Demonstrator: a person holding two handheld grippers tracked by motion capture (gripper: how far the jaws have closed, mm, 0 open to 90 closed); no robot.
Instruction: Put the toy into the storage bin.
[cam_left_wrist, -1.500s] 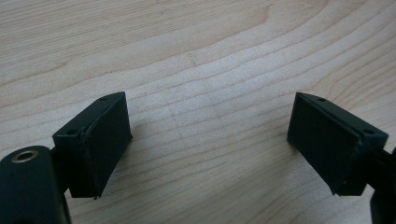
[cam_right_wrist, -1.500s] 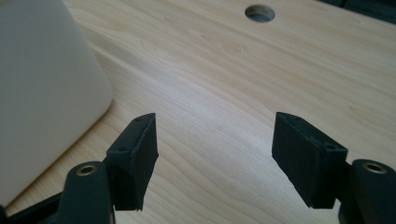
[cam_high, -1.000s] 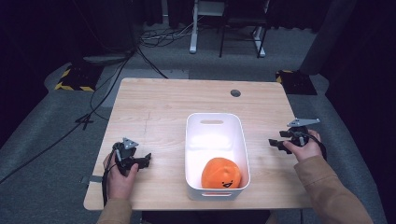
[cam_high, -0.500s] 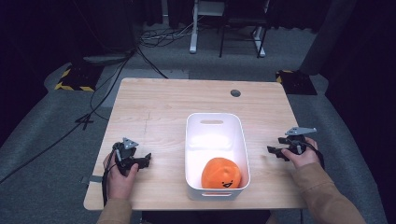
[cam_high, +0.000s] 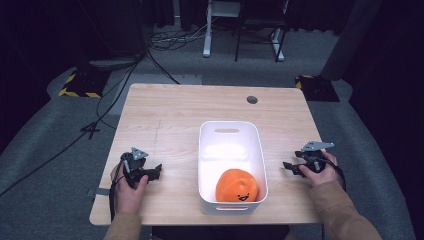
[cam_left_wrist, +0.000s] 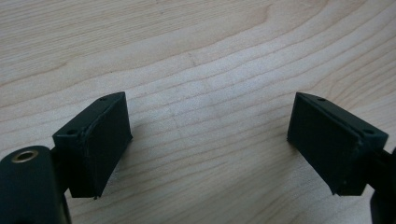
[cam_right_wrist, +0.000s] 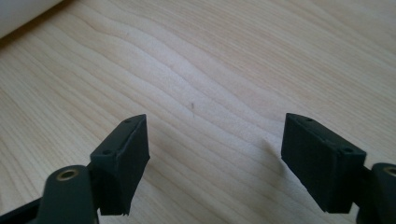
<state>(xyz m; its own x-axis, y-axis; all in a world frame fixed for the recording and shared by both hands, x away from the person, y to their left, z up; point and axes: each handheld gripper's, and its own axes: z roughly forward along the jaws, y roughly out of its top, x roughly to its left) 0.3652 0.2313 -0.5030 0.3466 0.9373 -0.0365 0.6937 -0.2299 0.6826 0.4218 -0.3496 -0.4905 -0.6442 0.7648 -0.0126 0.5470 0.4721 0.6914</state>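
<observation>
A white plastic bin stands at the middle of the wooden table. An orange plush ball with a drawn face lies in the bin's near end. My left gripper rests on the table left of the bin, held by a hand, jaws pointing toward the bin. Seen from its own camera, the left gripper is open over bare wood. My right gripper sits low at the table's right side, jaws toward the bin. The right gripper is open over bare wood, nothing between its pads.
A round cable hole is set in the table's far right. The bin's white wall shows at the top left corner of the right gripper view. Cables and chair legs lie on the floor beyond the table.
My right gripper has come down and slightly toward the near edge, settling close to the table. The left gripper has not moved.
</observation>
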